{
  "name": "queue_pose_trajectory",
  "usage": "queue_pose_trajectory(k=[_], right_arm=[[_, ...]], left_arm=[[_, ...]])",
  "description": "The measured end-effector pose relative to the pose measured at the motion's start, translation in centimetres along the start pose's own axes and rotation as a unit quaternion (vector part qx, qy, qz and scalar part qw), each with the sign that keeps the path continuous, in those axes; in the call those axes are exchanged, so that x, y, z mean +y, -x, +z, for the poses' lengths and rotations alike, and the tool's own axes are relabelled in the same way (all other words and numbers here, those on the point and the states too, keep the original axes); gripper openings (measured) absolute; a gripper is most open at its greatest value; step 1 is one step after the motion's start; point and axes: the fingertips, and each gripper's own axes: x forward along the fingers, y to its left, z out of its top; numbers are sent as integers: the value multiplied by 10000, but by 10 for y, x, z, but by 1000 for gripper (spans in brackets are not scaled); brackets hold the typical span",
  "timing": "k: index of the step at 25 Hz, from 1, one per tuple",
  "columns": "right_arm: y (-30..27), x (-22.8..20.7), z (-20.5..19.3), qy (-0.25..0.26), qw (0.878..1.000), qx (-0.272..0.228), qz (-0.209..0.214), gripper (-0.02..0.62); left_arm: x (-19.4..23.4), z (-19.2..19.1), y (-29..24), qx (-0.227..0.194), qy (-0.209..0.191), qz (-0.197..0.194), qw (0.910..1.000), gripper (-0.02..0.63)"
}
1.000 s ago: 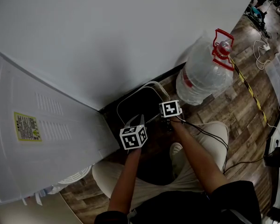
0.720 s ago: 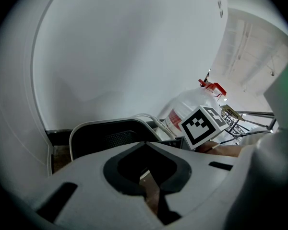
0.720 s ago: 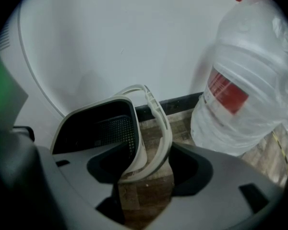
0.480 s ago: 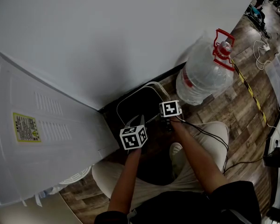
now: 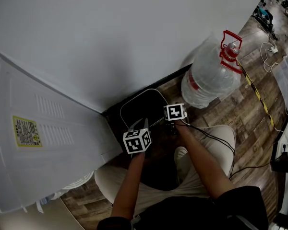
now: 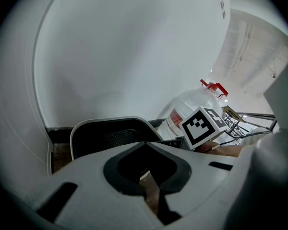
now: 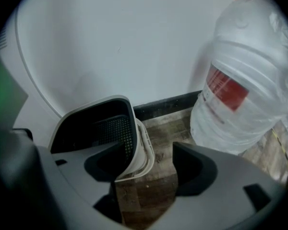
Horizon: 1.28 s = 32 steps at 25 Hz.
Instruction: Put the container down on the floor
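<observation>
Wood floor (image 5: 240, 114) along a white wall. Head view: white-rimmed bin (image 5: 137, 107) sits at the baseboard, near edge hidden. Left gripper (image 6: 151, 186) view: jaws basically together, nothing in them. Right gripper (image 7: 146, 176) view: jaws have just been opening and stand wide, bin's rim loose between them, water jug (image 7: 245, 90) cut off up top.

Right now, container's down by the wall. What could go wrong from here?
1. The right tongs have just been opening, and the rim of the container sits between them. A skewed pull-back could hook the rim and tip it.
2. The water jug stands close on the right, so a wide swing might knock it.
</observation>
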Motion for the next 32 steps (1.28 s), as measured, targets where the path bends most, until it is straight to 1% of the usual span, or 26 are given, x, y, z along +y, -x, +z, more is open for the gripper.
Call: queue_pose_trajectory(k=[4,10,13,17,21,24,25,26,28,29,32], right_arm=[[7,1,-3,-50,9999,128,-35,281],[11,2,6,115,9998,112,-83,279],[13,6,9,182,9997,166,30,279],[22,5,7,96,9997,212,-111,279],[28,12,12,18,10000,45,13,278],[36,22,19,60,9998,-152,144,272],[39,23,22,106,9996,-215,129,263],[42,25,25,185,9993,-298,105,241],[51,33,36,465,9973,-565,112,152],[57,40,43,556,9958,-707,154,119],[77,58,60,657,9919,-1058,249,50]], left_arm=[[1,0,1,10,0,14,10000,14],[7,2,5,-9,-2,66,10000,14],[12,4,9,-38,23,113,9999,14],[14,8,14,-78,22,135,9999,14],[10,11,19,-117,-62,104,9999,14],[4,17,25,-182,-312,70,9993,14],[2,20,27,-214,-408,74,9989,14],[0,24,29,-252,-504,98,9984,14],[-1,32,36,-349,-724,206,9966,14],[-1,37,39,-406,-820,257,9955,14],[-2,52,49,-564,-987,323,9930,14]])
